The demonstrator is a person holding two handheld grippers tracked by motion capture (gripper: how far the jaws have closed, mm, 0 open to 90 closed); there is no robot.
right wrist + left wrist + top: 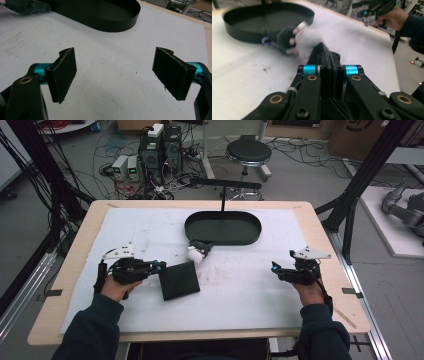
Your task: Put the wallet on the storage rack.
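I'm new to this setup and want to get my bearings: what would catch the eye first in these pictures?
The left gripper stands out first, its jaws shut on the edge of a flat black square at the left of the white mat. Beyond it, a black oval tray sits at the far middle, with a small black-and-white bundle just in front of it. At the right, the right gripper holds its jaws wide open over bare mat.

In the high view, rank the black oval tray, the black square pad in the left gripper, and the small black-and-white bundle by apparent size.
1. black oval tray
2. black square pad, held at its edge by the left gripper
3. black-and-white bundle, clearly the smallest
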